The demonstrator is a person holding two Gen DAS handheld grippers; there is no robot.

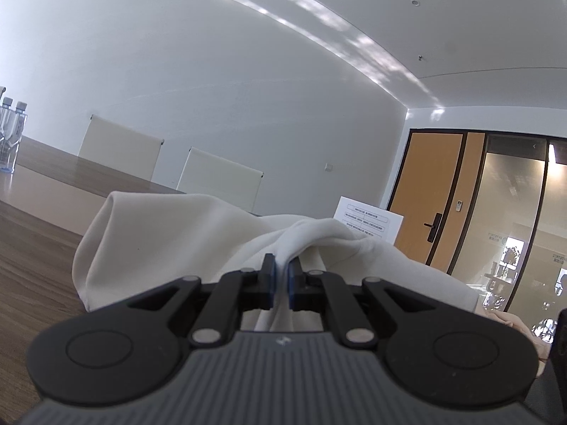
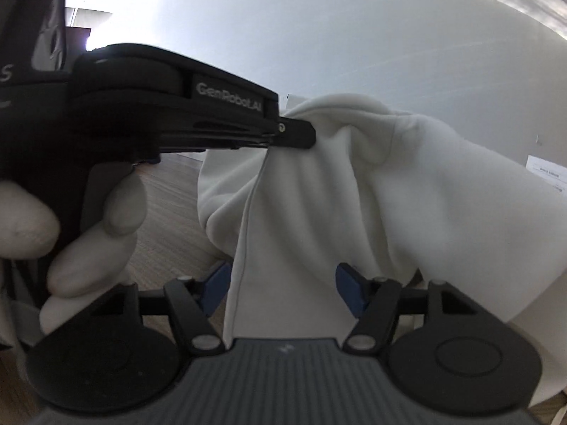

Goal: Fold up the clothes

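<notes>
Left gripper (image 1: 280, 276), lower centre, pinches the bunched, unfolded cream garment (image 1: 149, 233) aloft; right gripper (image 2: 281, 290) gapes wide around a hanging edge, folding unfinished

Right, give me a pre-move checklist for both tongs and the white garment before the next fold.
1. Left tongs pinching the white garment: ok, shut on a ridge of cloth.
2. Right tongs gripping: not ok, open, cloth hanging between the fingers.
3. Garment lifted off the wooden table: cannot tell, it is bunched.
4. Bottles away from the cloth: ok.
5. Paper sheet free of the garment: cannot tell.
</notes>
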